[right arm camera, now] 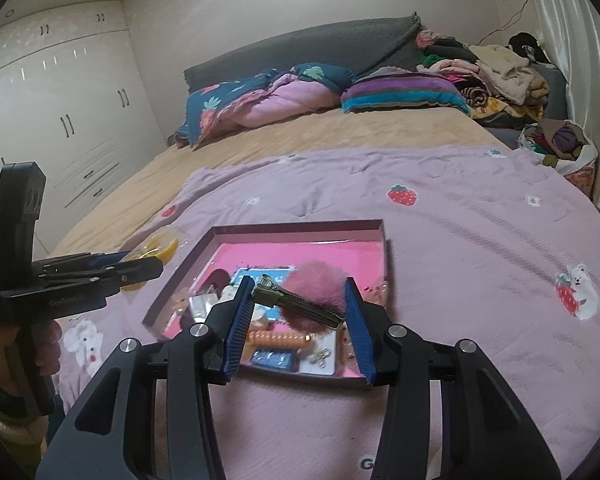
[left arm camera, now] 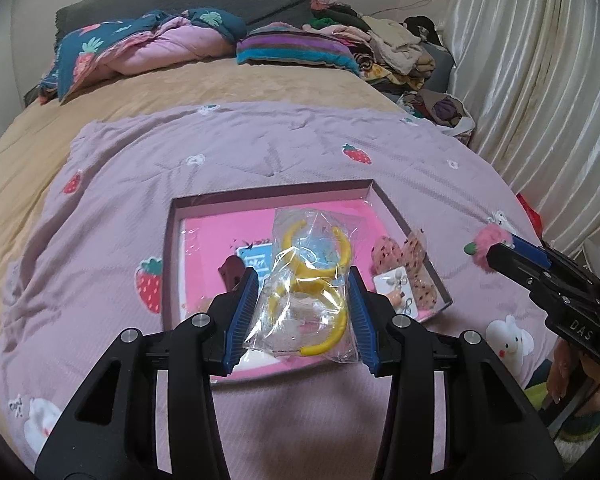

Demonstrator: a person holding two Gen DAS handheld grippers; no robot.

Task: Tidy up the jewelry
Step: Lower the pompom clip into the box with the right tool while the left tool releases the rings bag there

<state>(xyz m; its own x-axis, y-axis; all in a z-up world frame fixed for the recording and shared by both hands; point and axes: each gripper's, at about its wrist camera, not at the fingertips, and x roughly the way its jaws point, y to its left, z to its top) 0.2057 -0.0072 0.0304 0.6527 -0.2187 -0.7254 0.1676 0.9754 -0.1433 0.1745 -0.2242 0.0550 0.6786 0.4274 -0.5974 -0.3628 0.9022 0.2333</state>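
Note:
My left gripper (left arm camera: pixel 303 312) is shut on a clear plastic bag of yellow hoops (left arm camera: pixel 312 280) and holds it above the pink-lined jewelry box (left arm camera: pixel 172 260). My right gripper (right arm camera: pixel 298 320) is shut on a pink fluffy pom-pom hair clip (right arm camera: pixel 318 288), its metal clip spanning the pads, above the same box (right arm camera: pixel 382 240). The box holds earring cards (left arm camera: pixel 396 286), pink patterned hair bows (left arm camera: pixel 404 258), an orange spiral hair tie (right arm camera: pixel 276 338) and a dark red piece (left arm camera: pixel 232 272). The right gripper with the pom-pom (left arm camera: pixel 490 244) shows at the right of the left wrist view.
The box lies on a lilac strawberry-print blanket (left arm camera: pixel 260 152) over a tan bed. Pillows and a quilt (left arm camera: pixel 140 52) lie at the headboard. A clothes pile (left arm camera: pixel 392 48) and curtain (left arm camera: pixel 540 80) stand at right. White wardrobes (right arm camera: pixel 60 100) stand at left.

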